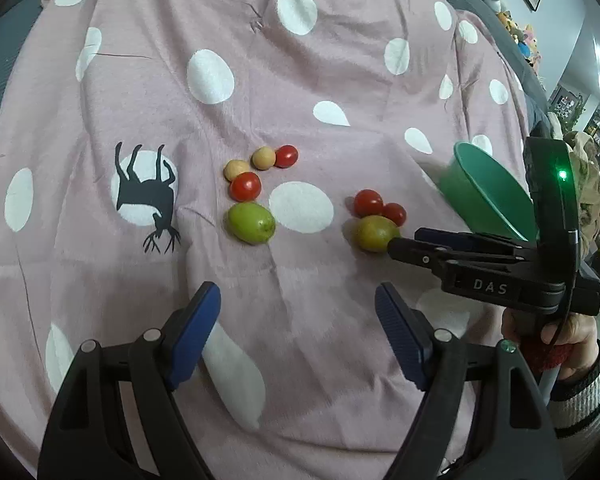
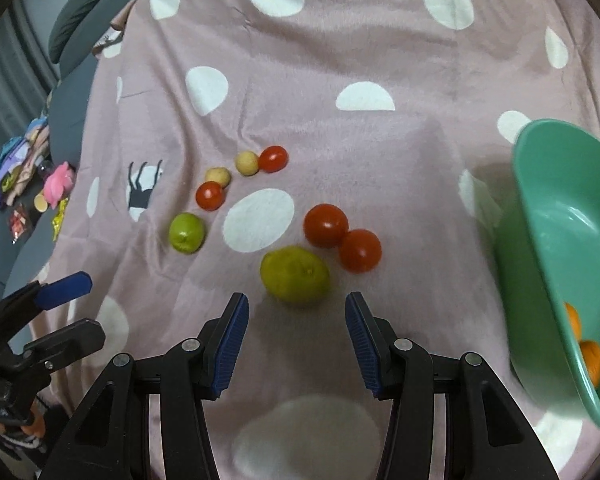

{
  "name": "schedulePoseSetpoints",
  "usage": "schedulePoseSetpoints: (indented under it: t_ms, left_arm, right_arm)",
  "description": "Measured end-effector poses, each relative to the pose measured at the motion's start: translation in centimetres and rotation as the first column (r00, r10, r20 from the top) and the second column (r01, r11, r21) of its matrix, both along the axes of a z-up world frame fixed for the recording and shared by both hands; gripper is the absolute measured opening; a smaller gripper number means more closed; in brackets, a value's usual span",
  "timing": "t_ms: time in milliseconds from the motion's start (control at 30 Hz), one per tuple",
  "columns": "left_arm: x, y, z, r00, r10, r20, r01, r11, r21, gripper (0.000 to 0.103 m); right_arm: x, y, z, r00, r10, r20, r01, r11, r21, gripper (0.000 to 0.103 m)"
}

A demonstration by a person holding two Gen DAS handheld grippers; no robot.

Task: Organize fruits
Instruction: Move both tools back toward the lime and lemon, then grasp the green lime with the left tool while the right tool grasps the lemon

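On the fuzzy pink polka-dot blanket (image 2: 340,60), the left gripper (image 1: 298,312) gapes wide and empty near an oval green fruit (image 1: 251,223), while the right gripper (image 2: 297,320), half open and empty, hovers just before a second matte green fruit (image 2: 295,275), two glossy tomatoes (image 2: 342,238) beyond, smooth green plastic bowl (image 2: 560,216) far right.

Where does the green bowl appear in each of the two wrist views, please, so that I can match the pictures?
Left wrist view: the green bowl sits at the right edge, tilted, behind the right gripper.
Right wrist view: the green bowl fills the right edge, with orange fruit inside.
Shared landmark: the yellow-green fruit touching two red tomatoes, left of the bowl.
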State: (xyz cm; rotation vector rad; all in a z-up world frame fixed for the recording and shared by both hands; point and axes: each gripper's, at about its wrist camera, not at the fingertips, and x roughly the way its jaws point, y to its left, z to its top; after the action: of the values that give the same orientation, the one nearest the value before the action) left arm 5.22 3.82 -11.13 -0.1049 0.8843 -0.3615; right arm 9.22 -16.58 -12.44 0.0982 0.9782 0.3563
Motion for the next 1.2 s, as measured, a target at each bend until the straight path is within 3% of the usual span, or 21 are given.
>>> schedulePoseSetpoints:
  t_ms: [300,400,633,867,1033,1133,1200]
  left_arm:
    - [2.3,-0.4,-0.5,1.0,-0.019,-0.002,0.019,1.0,0.023,0.079]
    - [3.0,-0.6,-0.6,1.0,-0.022,-0.002,0.022,0.999,0.031,0.078]
    - [5.2,-1.8,-1.4,0.999,-0.04,-0.014,0.041,0.996,0.077,0.072]
    - [8.3,-3.2,-2.8,0.998,-0.052,-0.036,0.057,0.983,0.174,0.064]
    - [9.3,-3.4,-3.4,0.997,-0.052,-0.053,0.062,0.978,0.199,0.063]
    - [10.5,-3.3,-5.2,0.991,-0.031,-0.133,0.06,0.974,0.218,0.051]
    - [10.5,-3.1,-5.0,0.993,-0.018,-0.112,0.042,0.975,0.217,0.041]
  right_arm:
    - [2.4,1.7,-1.6,0.998,0.034,-0.053,-0.036,0.998,-0.046,0.051]
    - [2.7,2.0,-1.7,0.998,0.044,-0.044,-0.046,0.997,-0.058,0.044]
    - [2.2,0.4,-1.7,0.998,0.022,-0.053,-0.02,0.999,0.036,0.043]
    - [1.5,-0.5,-1.0,0.999,0.025,-0.042,-0.021,0.997,0.079,0.043]
    - [1.5,-0.3,-1.0,0.999,0.037,-0.037,-0.033,0.994,0.106,0.043]
    - [1.7,-0.2,-1.1,0.999,0.036,-0.04,-0.031,0.993,0.116,0.043]
    - [1.6,-0.5,-1.1,0.999,0.035,-0.04,-0.029,0.992,0.125,0.043]
